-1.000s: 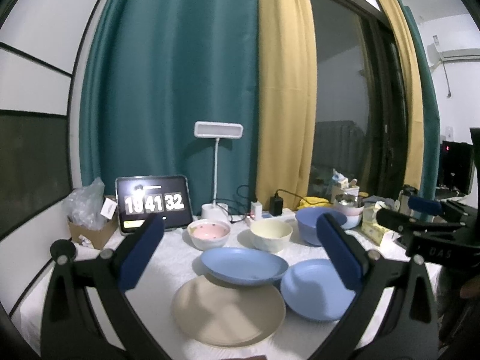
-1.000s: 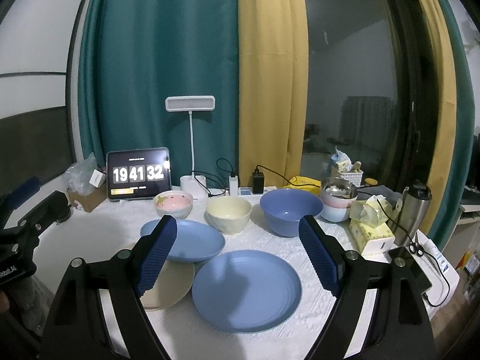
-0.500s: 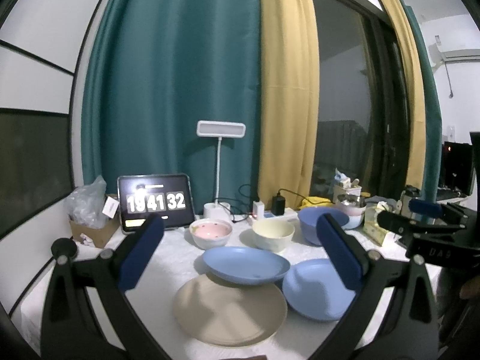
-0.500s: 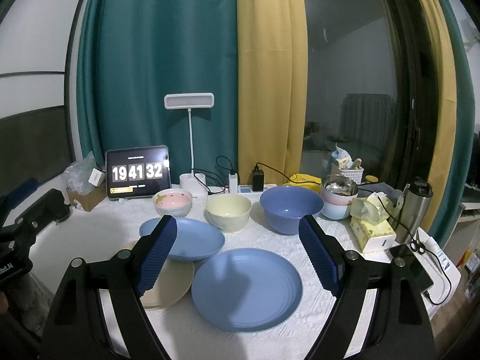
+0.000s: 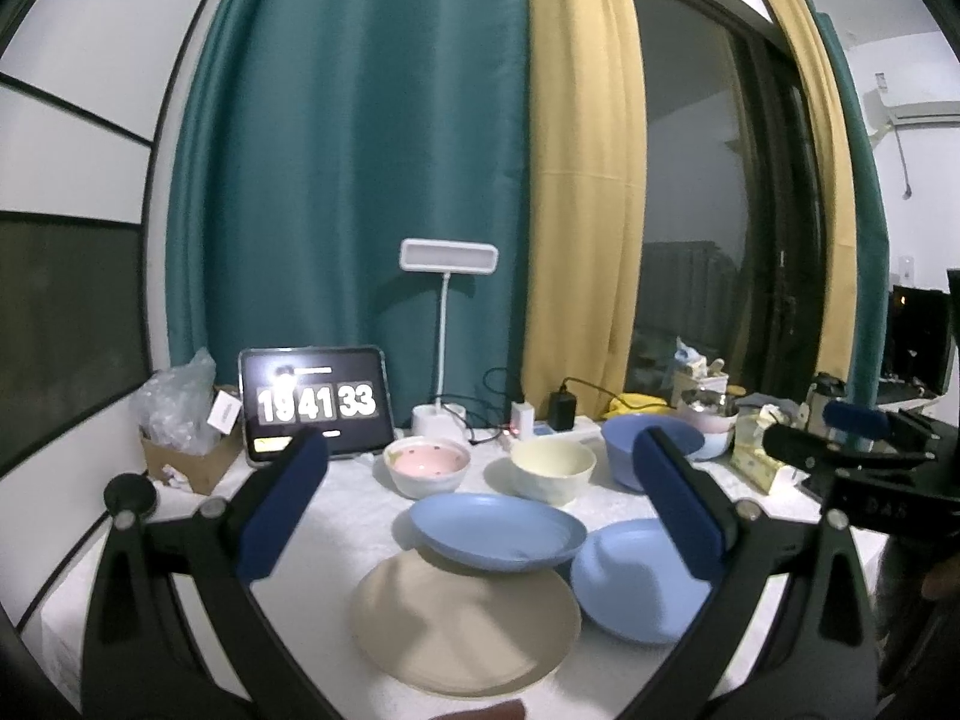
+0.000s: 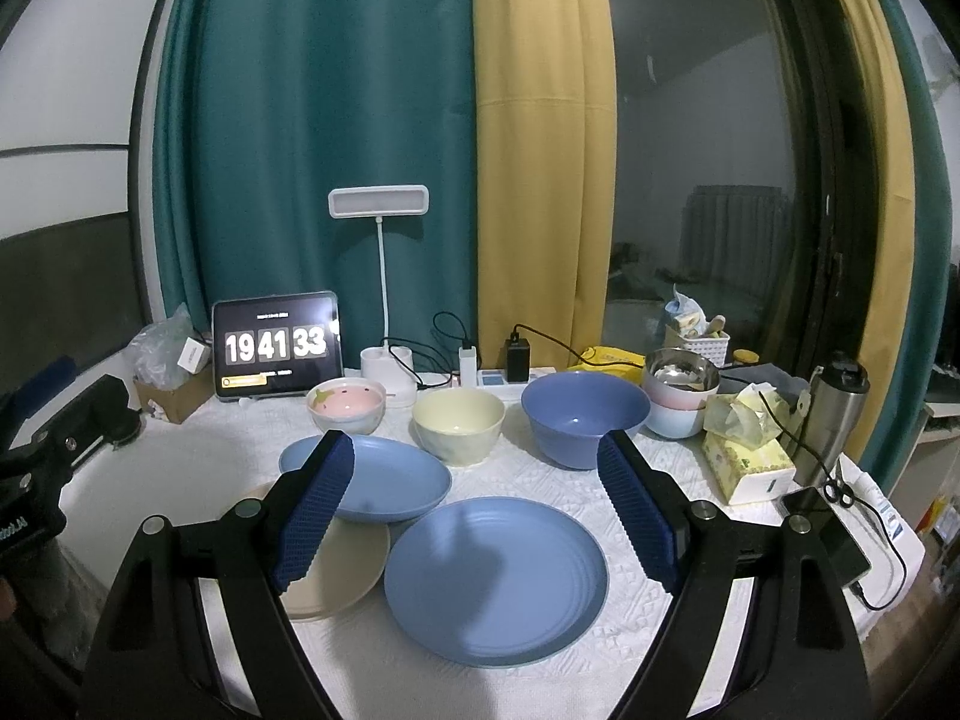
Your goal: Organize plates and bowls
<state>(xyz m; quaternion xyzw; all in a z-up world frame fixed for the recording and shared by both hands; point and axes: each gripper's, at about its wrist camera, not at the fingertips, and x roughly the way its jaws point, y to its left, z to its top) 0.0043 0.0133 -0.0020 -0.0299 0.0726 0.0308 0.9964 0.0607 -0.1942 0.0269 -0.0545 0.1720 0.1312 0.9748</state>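
On the white tablecloth a beige plate (image 5: 462,636) lies nearest, with a shallow blue plate (image 5: 497,531) resting partly on its far rim. A flat blue plate (image 6: 495,579) lies to their right. Behind stand a pink bowl (image 6: 346,405), a cream bowl (image 6: 459,425) and a large blue bowl (image 6: 585,420). My left gripper (image 5: 480,510) hangs open above the plates, holding nothing. My right gripper (image 6: 474,516) is open too, over the flat blue plate, and it also shows at the right edge of the left wrist view.
A tablet clock (image 6: 277,345), a white desk lamp (image 6: 379,204) and chargers line the back. Stacked small bowls (image 6: 681,402), a tissue box (image 6: 750,465), a steel bottle (image 6: 837,414) and a phone (image 6: 831,531) crowd the right side. A bagged box (image 5: 180,426) sits back left.
Both grippers have risen slightly, so the dishes sit a little lower in view. The clock changed from 19:41:32 to 19:41:33. No dish has moved.
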